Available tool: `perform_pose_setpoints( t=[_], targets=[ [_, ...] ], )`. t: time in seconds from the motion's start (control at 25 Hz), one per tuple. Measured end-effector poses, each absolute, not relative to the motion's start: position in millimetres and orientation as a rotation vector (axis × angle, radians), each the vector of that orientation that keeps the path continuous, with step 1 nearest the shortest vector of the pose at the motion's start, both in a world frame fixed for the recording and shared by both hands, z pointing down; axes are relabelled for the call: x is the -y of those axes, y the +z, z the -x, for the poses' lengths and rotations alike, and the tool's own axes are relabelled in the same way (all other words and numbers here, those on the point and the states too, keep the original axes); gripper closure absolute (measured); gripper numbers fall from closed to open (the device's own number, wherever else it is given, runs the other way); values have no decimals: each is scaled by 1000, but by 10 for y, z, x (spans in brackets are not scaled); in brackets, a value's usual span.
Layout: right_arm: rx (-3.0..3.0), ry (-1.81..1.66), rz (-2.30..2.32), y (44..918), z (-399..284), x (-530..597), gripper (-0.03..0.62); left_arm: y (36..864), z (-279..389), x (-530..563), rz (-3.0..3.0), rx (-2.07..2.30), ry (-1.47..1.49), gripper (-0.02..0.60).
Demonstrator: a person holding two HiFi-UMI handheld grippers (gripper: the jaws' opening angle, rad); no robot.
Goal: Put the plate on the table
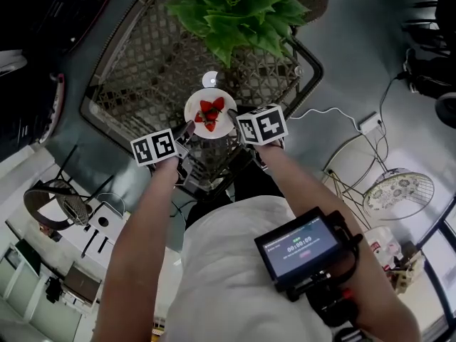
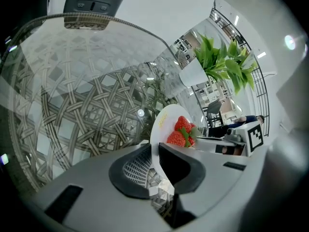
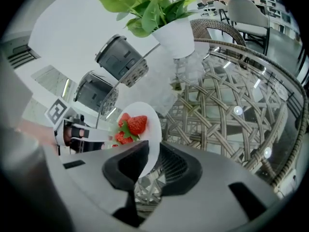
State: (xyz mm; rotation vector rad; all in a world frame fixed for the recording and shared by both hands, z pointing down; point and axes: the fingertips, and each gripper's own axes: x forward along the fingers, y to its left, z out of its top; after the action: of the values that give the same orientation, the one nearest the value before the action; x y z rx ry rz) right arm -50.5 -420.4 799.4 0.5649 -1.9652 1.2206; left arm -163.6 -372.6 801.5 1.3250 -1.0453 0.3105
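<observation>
A small white plate (image 1: 211,112) carrying red strawberries (image 1: 211,113) is held over the near edge of a glass-topped wicker table (image 1: 142,70). My left gripper (image 1: 187,130) is shut on the plate's left rim and my right gripper (image 1: 233,120) is shut on its right rim. The plate (image 2: 164,124) rises edge-on between the jaws in the left gripper view, with the strawberries (image 2: 182,132) beyond it. The plate (image 3: 150,132) and the strawberries (image 3: 131,127) likewise show in the right gripper view. I cannot tell whether the plate touches the glass.
A potted green plant (image 1: 239,9) in a white pot (image 3: 177,35) stands at the table's far side. A white power strip and cable (image 1: 370,124) lie on the floor at right, beside a round wire side table (image 1: 399,194). A camera monitor (image 1: 303,246) hangs at my chest.
</observation>
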Motion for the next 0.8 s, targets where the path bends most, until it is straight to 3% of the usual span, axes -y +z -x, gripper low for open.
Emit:
perform_pose_setpoints(
  t=[0.8],
  targets=[
    [1960,1043,-566,8029,464,4154,526,8059,1593,3697,-1284,1054,440,541]
  ],
)
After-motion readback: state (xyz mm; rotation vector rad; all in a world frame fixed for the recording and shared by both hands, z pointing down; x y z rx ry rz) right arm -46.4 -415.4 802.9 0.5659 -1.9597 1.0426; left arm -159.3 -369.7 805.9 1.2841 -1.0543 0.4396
